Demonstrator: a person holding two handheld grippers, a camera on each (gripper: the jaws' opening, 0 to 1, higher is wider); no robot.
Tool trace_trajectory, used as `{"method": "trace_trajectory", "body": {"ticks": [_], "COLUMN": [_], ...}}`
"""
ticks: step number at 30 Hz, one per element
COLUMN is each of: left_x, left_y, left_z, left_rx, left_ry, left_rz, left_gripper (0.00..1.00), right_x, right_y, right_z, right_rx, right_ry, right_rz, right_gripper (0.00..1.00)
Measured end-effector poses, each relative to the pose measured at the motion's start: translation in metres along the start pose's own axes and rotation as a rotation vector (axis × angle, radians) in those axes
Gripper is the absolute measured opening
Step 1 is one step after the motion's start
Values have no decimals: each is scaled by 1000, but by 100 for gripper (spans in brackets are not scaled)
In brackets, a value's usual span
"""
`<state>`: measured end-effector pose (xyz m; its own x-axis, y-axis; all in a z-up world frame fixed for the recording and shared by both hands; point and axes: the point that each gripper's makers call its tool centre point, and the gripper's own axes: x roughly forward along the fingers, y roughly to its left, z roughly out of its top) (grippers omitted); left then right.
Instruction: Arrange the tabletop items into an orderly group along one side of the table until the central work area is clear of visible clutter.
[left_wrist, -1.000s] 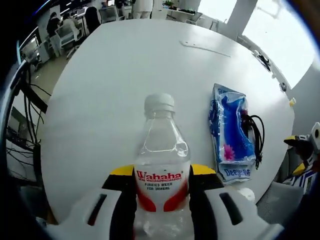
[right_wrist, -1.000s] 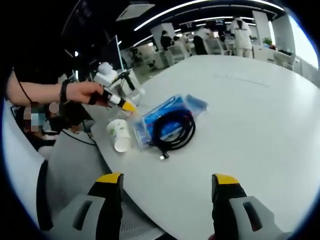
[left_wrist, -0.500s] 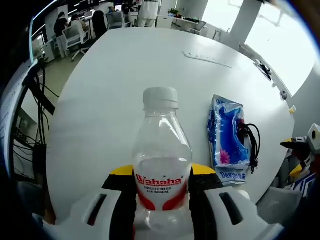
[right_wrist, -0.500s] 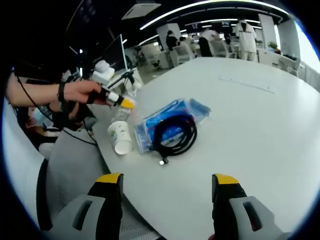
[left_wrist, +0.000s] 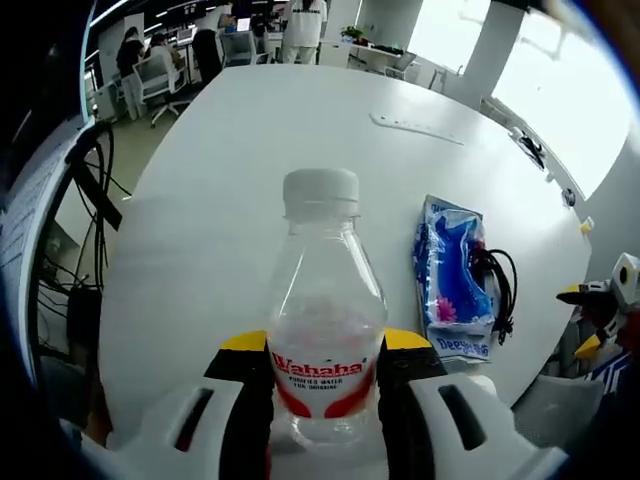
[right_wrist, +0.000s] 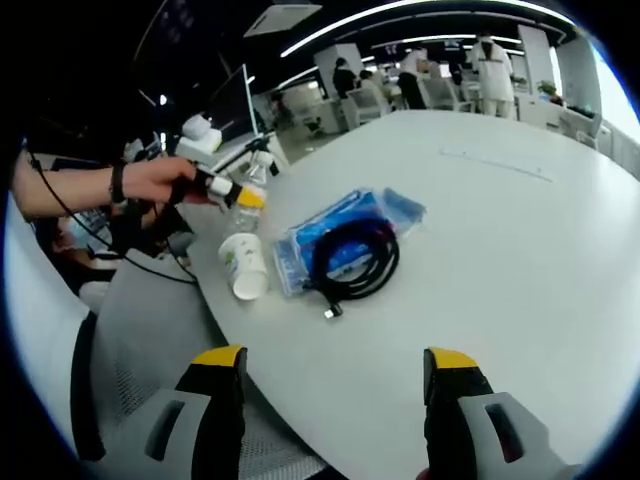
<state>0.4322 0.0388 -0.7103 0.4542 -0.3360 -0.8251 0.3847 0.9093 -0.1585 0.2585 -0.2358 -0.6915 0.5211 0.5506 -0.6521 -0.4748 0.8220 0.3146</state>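
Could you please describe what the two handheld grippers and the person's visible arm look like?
Each gripper, left and right, has pale grey moulded jaw bodies with a dark slot, black inner faces and yellow tips. In the right gripper view, the left gripper also shows a white box on top. The person's hand wears a dark wristband; a thin black cable runs along the forearm.

Bkgd is open-plan office. Long white ceiling light strips (right_wrist: 400, 15) run overhead in right gripper view. Standing person in white top (right_wrist: 495, 65) at far end, w/ others near; same white-topped person (left_wrist: 305, 20) at top of left gripper view. Seated person in dark clothes (left_wrist: 130, 50) by grey office chairs (left_wrist: 155, 75). Black cables (left_wrist: 95, 190) hang in loops at left. Bright windows (left_wrist: 560, 90) at right. Dark flat monitor (right_wrist: 232, 100) upright; grey mesh chair (right_wrist: 130, 340) close, lower left.
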Motion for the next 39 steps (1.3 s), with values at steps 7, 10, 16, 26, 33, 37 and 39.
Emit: {"method": "trace_trajectory", "body": {"ticks": [7,10,16,26,33,37,39], "left_x": [-7,-12,-17,-24,-28,-31,-32], "left_y": [2,1,3,-1,-3,-5,-5], "left_z": [2,5,6,-8,-15,-21,-23], "left_rx": [-4,-1,0,13,50,66,74], "left_ry": [-29,-45,-60,-71,-101,-116,-124], "left_rz": [13,20,33,47,67,75,79], "left_gripper": [39,38,38,38,39,39,39], "right_x": [2,3,5,7,8,8,8], "right_y": [-1,-1,-3,-3,-2,-2,-3], "right_z": [5,9,15,16,14,14,14], "right_rx": [-3,2,-9,-11,-12,-11,-12], "right_ry": [-8,-16,-19,-18,-12,-11,-10], "right_rz": [3,8,12,17,21,21,20], "right_gripper": [73,73,73,73,73,73,73]}}
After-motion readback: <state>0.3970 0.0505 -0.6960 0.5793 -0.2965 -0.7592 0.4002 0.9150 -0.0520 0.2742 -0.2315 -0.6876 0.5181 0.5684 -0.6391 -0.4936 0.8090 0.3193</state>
